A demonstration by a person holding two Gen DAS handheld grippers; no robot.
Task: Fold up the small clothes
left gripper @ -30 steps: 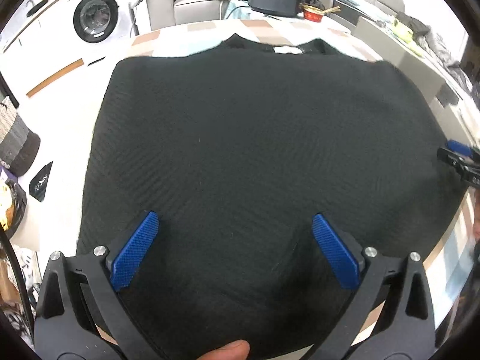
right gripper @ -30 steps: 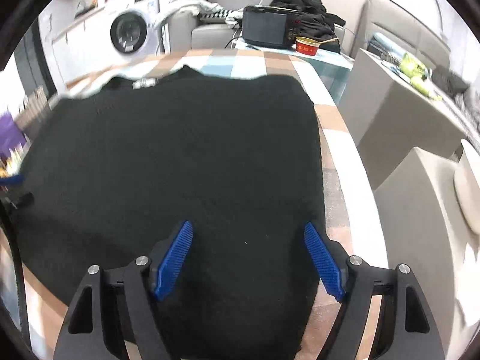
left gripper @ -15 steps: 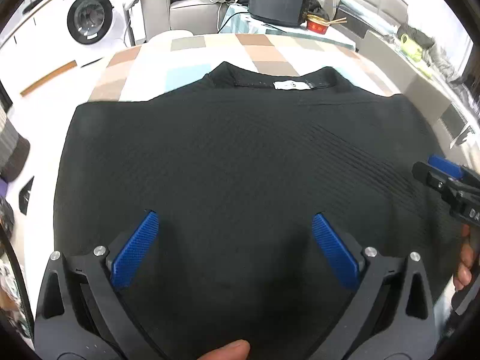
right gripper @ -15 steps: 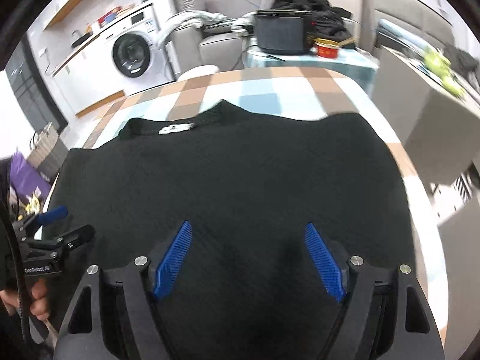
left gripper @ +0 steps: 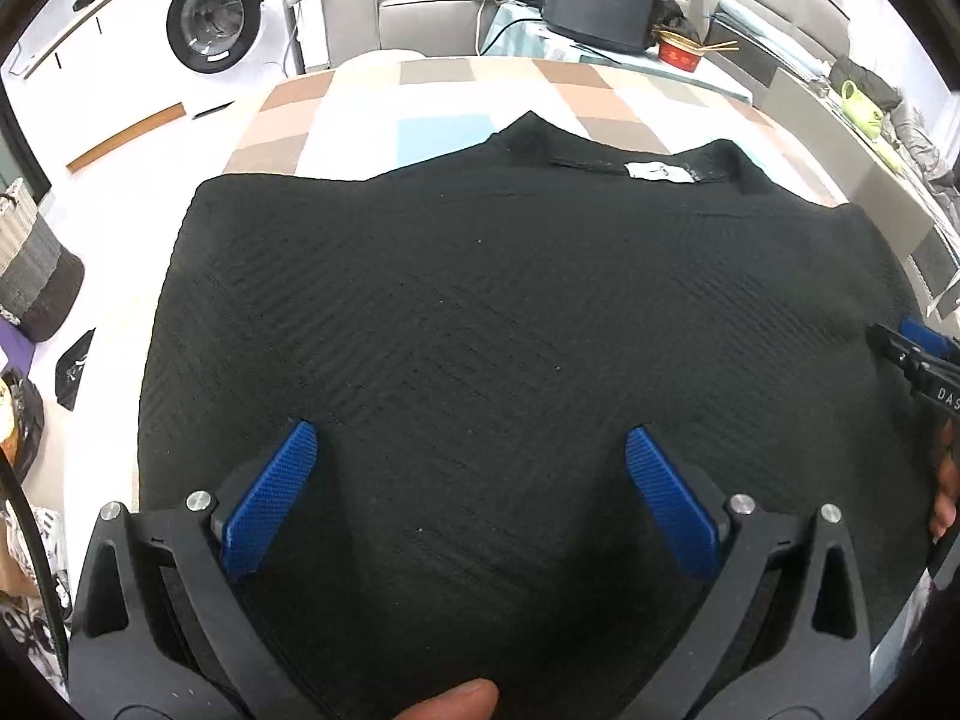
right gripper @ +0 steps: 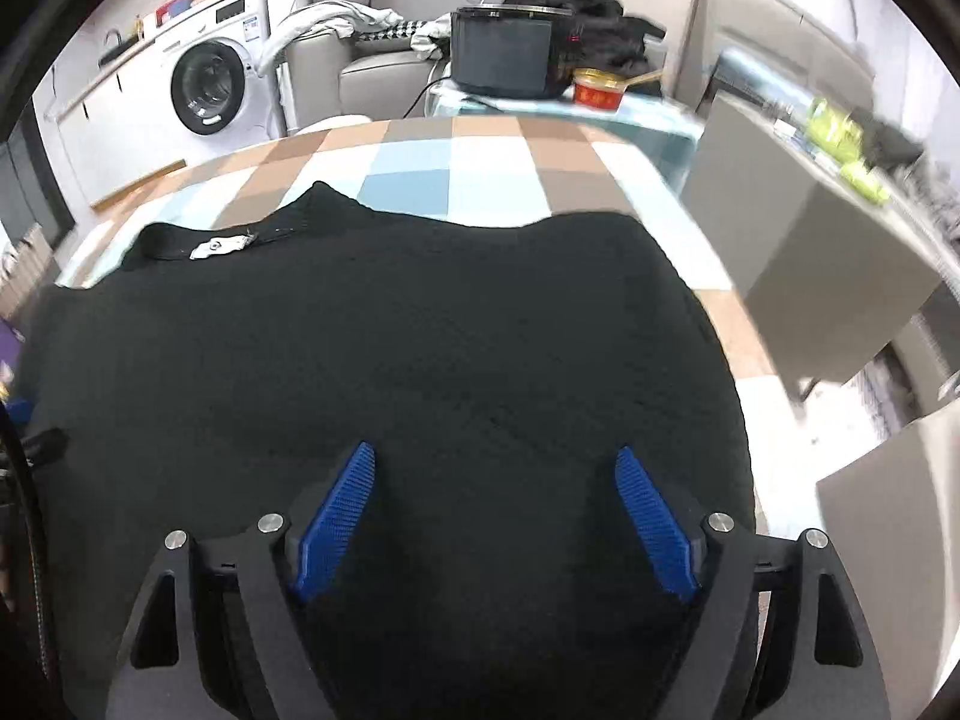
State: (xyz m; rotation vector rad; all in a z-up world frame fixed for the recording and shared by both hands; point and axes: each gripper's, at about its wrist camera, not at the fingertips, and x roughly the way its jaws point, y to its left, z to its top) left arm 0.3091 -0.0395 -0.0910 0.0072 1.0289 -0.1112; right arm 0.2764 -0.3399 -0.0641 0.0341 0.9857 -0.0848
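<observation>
A black knit sweater [left gripper: 510,312] lies flat on the checked tablecloth [left gripper: 444,90], its collar and white label [left gripper: 657,171] at the far side. My left gripper [left gripper: 469,441] hovers open over the near left part of the sweater, with nothing between its blue pads. My right gripper [right gripper: 493,457] hangs over the near right part of the sweater [right gripper: 420,360]; its jaws are opening and hold nothing. The right gripper [left gripper: 918,348] also shows at the right edge of the left wrist view, with a hand behind it. A fingertip shows at the bottom of the left wrist view.
Beyond the table stand a washing machine [left gripper: 213,21], a grey sofa [left gripper: 414,0] with clothes, and a side table with a black appliance [right gripper: 501,54] and a red bowl [right gripper: 597,90]. A woven basket [left gripper: 30,276] sits on the floor at left. Grey cabinets [right gripper: 798,276] stand right.
Both grippers have drawn back toward the sweater's near hem, so the collar, its label and more checked cloth now show beyond. Neither gripper has taken hold of anything.
</observation>
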